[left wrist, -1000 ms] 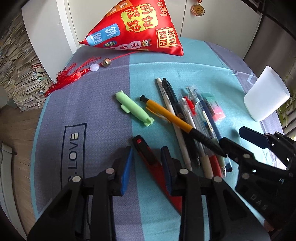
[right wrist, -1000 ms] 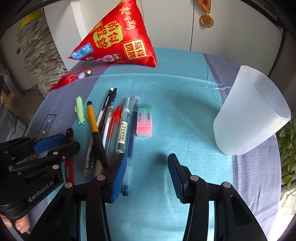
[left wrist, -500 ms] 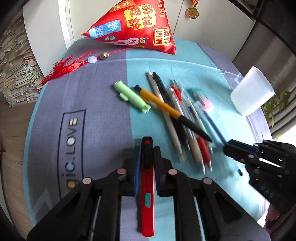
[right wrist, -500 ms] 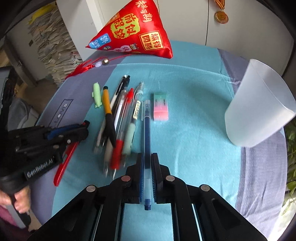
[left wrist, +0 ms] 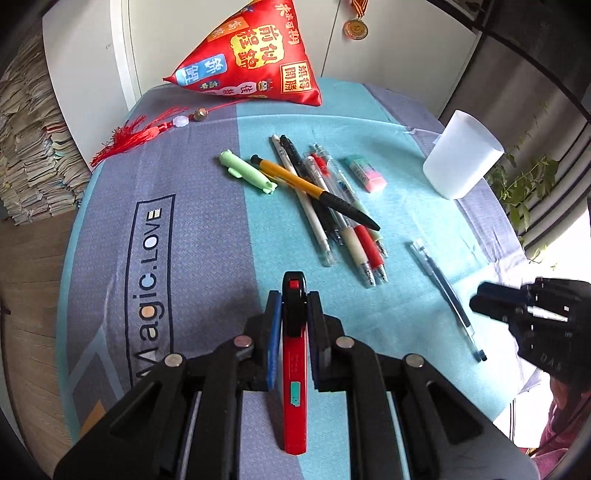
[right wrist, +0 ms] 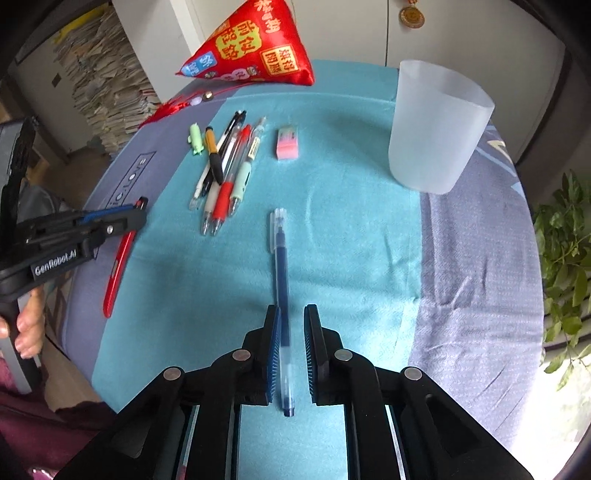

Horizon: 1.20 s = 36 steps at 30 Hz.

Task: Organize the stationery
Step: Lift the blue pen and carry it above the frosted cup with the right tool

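My left gripper (left wrist: 294, 308) is shut on a red utility knife (left wrist: 294, 369) and holds it above the cloth; it also shows in the right wrist view (right wrist: 117, 264). My right gripper (right wrist: 291, 321) has its jaws slightly apart around a blue pen (right wrist: 281, 280); the pen touches the left pad and a gap shows on the right. The blue pen also shows in the left wrist view (left wrist: 445, 295). A frosted plastic cup (right wrist: 436, 125) stands at the far right. A bundle of pens (left wrist: 325, 199), a green highlighter (left wrist: 247, 171) and a pink eraser (left wrist: 365, 173) lie mid-table.
A red triangular pillow (left wrist: 255, 62) with a red tassel (left wrist: 129, 136) sits at the table's back. Stacked papers (left wrist: 26, 147) stand off the left edge. A plant (right wrist: 561, 258) is off the right edge. A medal (left wrist: 355, 27) hangs on the wall.
Both grippers closed on their items and lifted back: the left took the red knife, the right took the blue pen out of the bundle. The right jaws have since parted slightly.
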Each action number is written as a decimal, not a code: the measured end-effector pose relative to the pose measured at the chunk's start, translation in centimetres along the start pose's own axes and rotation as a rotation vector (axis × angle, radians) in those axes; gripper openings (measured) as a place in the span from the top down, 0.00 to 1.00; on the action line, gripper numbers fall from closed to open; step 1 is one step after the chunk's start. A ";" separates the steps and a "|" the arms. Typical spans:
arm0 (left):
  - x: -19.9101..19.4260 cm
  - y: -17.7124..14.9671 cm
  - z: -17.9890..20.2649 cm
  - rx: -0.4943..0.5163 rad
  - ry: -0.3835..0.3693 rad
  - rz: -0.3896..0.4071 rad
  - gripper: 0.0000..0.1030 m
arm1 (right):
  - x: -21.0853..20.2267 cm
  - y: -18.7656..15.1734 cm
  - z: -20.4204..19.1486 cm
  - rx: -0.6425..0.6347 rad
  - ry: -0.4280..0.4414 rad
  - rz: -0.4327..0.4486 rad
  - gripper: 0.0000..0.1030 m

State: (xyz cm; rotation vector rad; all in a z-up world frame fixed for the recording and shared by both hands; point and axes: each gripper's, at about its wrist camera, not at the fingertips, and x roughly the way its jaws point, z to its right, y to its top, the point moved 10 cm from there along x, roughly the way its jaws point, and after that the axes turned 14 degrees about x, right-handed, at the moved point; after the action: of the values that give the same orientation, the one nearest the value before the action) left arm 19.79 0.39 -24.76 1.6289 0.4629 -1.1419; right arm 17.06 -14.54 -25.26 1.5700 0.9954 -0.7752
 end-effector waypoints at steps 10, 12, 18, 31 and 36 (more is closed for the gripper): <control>-2.1 0.0 -0.3 -0.014 0.023 0.040 0.88 | 2.3 3.2 -2.9 -0.065 -0.015 0.019 0.86; -2.1 0.0 -0.3 -0.014 0.024 0.041 0.88 | 2.8 3.7 -3.1 -0.068 -0.025 0.022 0.86; -1.9 0.2 -0.1 -0.008 0.010 0.041 0.88 | 4.3 4.4 -3.0 -0.059 -0.048 -0.009 0.86; -3.1 1.2 0.7 0.014 0.010 0.074 0.88 | 0.1 5.4 -3.3 -0.034 0.037 0.076 0.87; -4.0 2.0 1.8 0.043 0.008 0.100 0.88 | -4.5 6.0 -2.7 -0.002 0.062 0.186 0.87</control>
State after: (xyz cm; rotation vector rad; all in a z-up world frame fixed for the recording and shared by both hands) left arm 18.62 -1.05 -20.27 1.6757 0.3604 -1.0770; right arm 20.42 -13.28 -18.16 1.6662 0.8795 -0.6000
